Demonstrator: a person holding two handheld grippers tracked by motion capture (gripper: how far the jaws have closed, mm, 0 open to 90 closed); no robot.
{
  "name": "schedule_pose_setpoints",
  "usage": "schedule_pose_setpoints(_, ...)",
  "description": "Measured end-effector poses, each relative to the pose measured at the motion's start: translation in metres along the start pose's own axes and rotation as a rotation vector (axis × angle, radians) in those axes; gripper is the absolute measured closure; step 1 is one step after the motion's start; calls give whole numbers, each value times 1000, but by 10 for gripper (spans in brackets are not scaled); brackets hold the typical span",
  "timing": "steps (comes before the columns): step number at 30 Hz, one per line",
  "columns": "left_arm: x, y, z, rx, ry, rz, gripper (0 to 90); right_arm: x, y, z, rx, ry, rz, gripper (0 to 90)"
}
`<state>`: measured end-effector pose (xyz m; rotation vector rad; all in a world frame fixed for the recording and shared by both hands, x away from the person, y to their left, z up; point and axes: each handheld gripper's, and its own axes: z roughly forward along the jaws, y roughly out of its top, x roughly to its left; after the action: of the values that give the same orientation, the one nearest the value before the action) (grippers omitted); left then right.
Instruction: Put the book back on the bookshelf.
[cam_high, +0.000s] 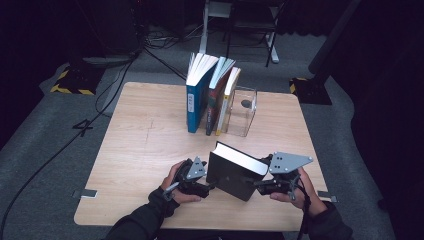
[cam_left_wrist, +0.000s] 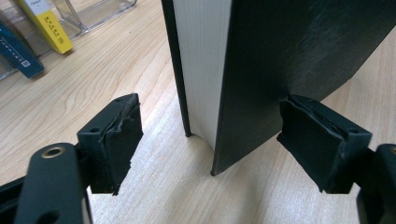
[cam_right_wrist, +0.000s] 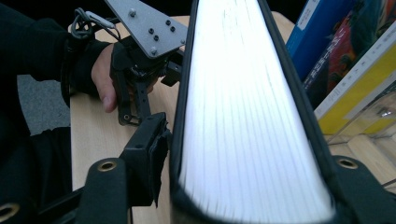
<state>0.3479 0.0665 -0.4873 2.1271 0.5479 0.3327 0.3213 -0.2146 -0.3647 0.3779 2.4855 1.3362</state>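
Observation:
A thick black hardcover book (cam_high: 235, 175) stands tilted on one lower corner near the table's front edge, page edges up. My right gripper (cam_high: 260, 185) is shut on its right end, and the right gripper view has both pads of my right gripper (cam_right_wrist: 252, 172) against the covers of the book (cam_right_wrist: 243, 116). My left gripper (cam_high: 209, 189) is at the book's lower left corner. In the left gripper view the book (cam_left_wrist: 280, 56) stands between the wide jaws of my left gripper (cam_left_wrist: 219, 144); the left pad is well clear of it.
At the back of the wooden table (cam_high: 150, 165) a row of upright books (cam_high: 210, 95) leans against a clear acrylic bookend (cam_high: 242, 112). The person's hand on my left gripper (cam_right_wrist: 140, 88) is behind the held book. Cables and stands lie on the floor beyond.

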Motion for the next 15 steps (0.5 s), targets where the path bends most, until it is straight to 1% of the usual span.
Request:
schedule_pose_setpoints(1, 1, -1, 0, 6, 3, -9, 226, 0, 2, 1, 1, 1, 6, 409)
schedule_pose_setpoints(2, 1, -2, 0, 11, 13, -12, 222, 0, 4, 2, 6, 5, 11, 396)
schedule_pose_setpoints(4, 2, -3, -2, 11, 17, -16, 228, -1, 7, 3, 18, 9, 14, 389)
schedule_pose_setpoints(6, 3, -4, -3, 11, 23, -22, 231, -1, 9, 4, 14, 9, 26, 389)
schedule_pose_setpoints(8, 4, -5, -5, 16, 19, -13, 231, -3, 12, 5, 22, 10, 41, 392)
schedule_pose_setpoints(9, 4, -5, -6, 21, 17, -14, 230, -4, 13, 6, 32, 19, 47, 400)
schedule_pose_setpoints(10, 5, -6, -8, 19, 7, -3, 226, -4, 15, 8, 48, 30, 51, 399)
schedule_pose_setpoints(12, 5, -9, -12, 24, -3, 22, 219, -5, 17, 10, 71, 32, 45, 408)
schedule_pose_setpoints(15, 8, -14, -18, 47, -9, 20, 215, -5, 19, 13, 114, 49, 43, 409)
